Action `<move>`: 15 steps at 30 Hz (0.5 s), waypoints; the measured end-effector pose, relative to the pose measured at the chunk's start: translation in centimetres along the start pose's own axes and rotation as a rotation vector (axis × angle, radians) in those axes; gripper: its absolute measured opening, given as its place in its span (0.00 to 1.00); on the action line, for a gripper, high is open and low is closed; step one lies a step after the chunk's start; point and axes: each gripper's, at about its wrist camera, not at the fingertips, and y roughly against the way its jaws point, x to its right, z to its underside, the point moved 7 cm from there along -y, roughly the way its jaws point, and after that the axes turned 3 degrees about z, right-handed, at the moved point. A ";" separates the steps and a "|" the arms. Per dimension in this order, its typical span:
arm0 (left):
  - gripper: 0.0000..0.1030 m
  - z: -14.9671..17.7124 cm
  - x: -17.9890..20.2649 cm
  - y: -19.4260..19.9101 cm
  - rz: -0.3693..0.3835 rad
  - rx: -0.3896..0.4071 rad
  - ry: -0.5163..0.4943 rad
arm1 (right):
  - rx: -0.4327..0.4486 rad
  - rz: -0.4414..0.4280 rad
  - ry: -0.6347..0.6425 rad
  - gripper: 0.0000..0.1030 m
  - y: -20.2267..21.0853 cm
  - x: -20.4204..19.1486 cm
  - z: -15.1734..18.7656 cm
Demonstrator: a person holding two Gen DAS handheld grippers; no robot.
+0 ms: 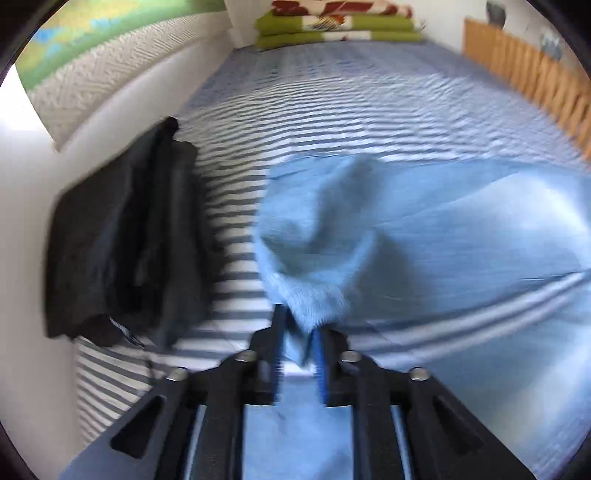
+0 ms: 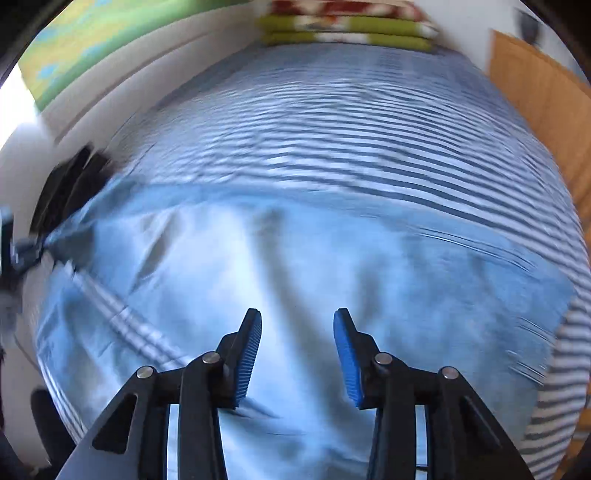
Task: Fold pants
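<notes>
Pants (image 2: 295, 266), light blue, lie spread over the near part of the striped bed (image 2: 332, 122), long axis running side to side across it, one end bunched and lifted toward the left edge. Folded dark clothing (image 1: 125, 236) sits at the bed's left edge by the wall, beside that lifted end. Folded green blankets (image 1: 332, 29) are stacked at the far end. Left gripper (image 1: 297, 332) has a fold of the pants between its partly parted jaws. Right gripper (image 2: 297, 321) hangs open above the cloth, holding nothing.
</notes>
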 end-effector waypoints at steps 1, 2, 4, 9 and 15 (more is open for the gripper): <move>0.48 0.4 -0.2 1.1 0.024 0.019 0.004 | -0.007 -0.018 0.043 0.36 -0.6 -2.2 -0.4; 0.55 0.7 -0.3 1.8 0.042 0.034 0.009 | -0.009 -0.026 0.084 0.36 -1.3 -4.3 -0.6; 0.58 0.9 -2.1 2.5 0.055 0.042 0.048 | 0.011 -0.016 0.169 0.38 -2.5 -8.9 -1.6; 0.57 0.3 -7.9 -0.7 0.121 0.005 0.304 | -0.042 -0.077 0.301 0.49 -7.1 -17.8 -3.2; 0.57 -1.9 -5.1 -7.6 0.193 -0.065 0.260 | -0.079 0.076 0.388 0.50 -12.0 -20.7 -3.4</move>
